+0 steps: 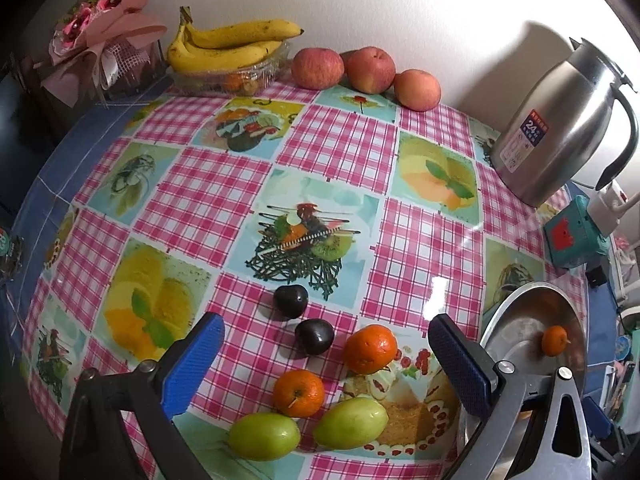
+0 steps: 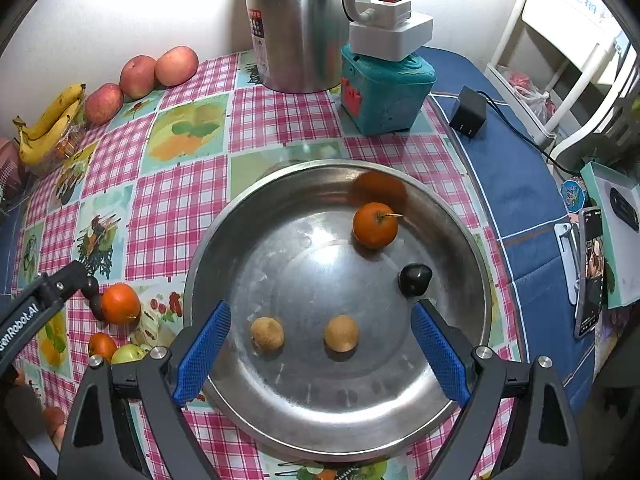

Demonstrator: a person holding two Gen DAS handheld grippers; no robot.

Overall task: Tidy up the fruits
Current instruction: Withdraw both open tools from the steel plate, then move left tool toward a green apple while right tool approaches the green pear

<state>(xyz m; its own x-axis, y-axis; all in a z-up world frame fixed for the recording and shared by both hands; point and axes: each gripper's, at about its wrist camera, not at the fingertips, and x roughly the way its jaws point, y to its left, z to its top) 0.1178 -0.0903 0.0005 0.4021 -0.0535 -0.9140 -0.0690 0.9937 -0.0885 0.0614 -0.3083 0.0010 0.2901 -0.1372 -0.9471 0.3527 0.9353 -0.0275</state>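
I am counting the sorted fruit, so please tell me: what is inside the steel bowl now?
Inside the steel bowl lie one orange, one dark plum and two small brown fruits. The near rim is partly hidden by the right gripper's fingers.

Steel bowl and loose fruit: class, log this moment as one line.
left gripper: open, empty | right gripper: open, empty | steel bowl: orange, dark fruit, two brown fruits | tablecloth: six loose
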